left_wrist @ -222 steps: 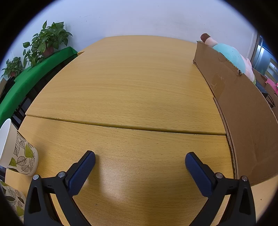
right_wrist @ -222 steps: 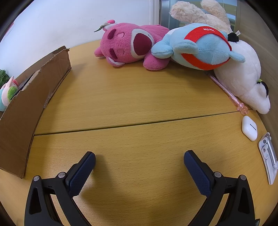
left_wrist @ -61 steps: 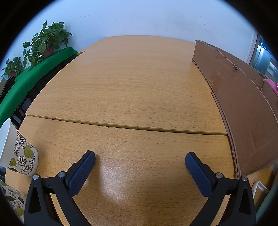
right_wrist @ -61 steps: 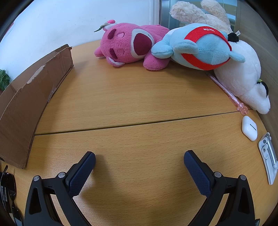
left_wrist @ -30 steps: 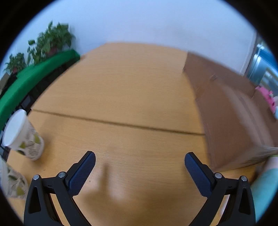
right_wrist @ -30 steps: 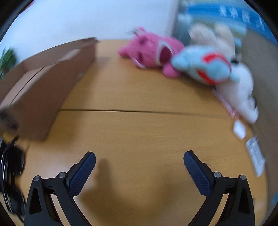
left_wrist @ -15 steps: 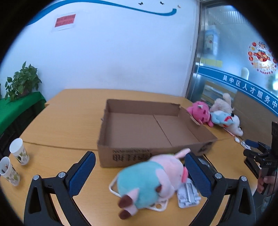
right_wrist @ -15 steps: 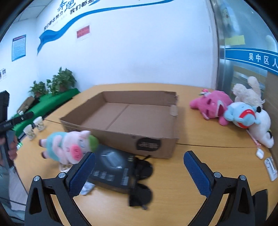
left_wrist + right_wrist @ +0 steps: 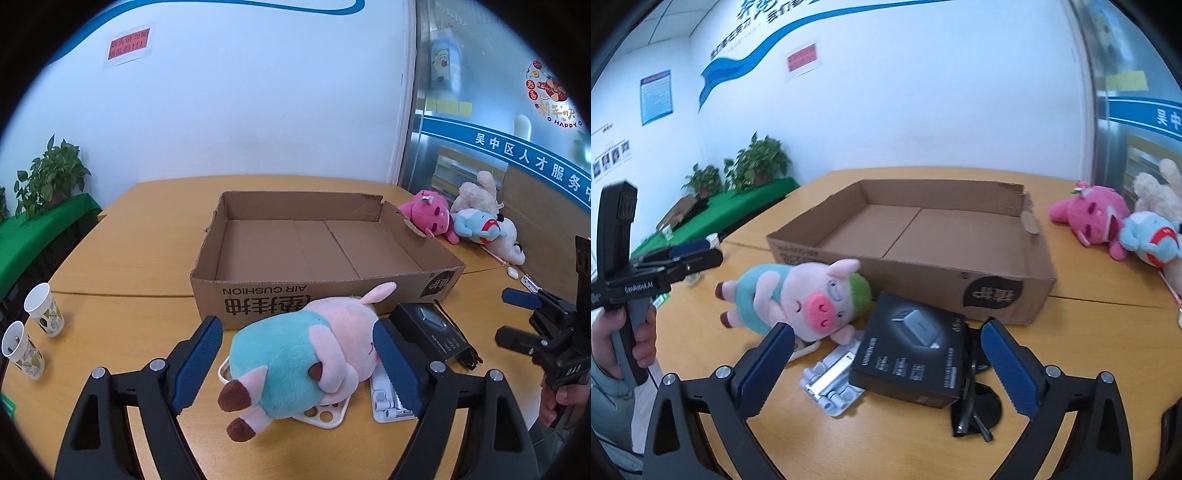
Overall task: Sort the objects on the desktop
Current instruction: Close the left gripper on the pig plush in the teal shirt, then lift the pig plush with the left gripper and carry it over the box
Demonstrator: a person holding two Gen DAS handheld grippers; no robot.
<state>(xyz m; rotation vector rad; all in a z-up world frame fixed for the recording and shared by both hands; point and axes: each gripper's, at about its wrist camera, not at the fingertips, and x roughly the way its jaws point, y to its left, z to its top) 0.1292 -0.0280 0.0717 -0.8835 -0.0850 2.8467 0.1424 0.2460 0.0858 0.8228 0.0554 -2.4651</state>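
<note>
A plush pig (image 9: 303,350) in a teal shirt lies on the table in front of an open, empty cardboard box (image 9: 321,254). My left gripper (image 9: 295,365) is open above the pig, its fingers either side of it, apart from it. The pig also shows in the right wrist view (image 9: 801,299). A black product box (image 9: 908,362) lies to the right of the pig, over black sunglasses (image 9: 975,402). A white folding stand (image 9: 831,380) lies between them. My right gripper (image 9: 886,373) is open and empty above the black box.
Two paper cups (image 9: 29,332) stand at the table's left edge. Pink, blue and white plush toys (image 9: 465,225) lie at the far right by a white earbud case (image 9: 511,272). Potted plants (image 9: 753,162) stand on a green shelf to the left.
Both grippers have lifted from low over the table and pulled back. The box now stands empty, and the pig, black box, sunglasses and stand now lie in front of it.
</note>
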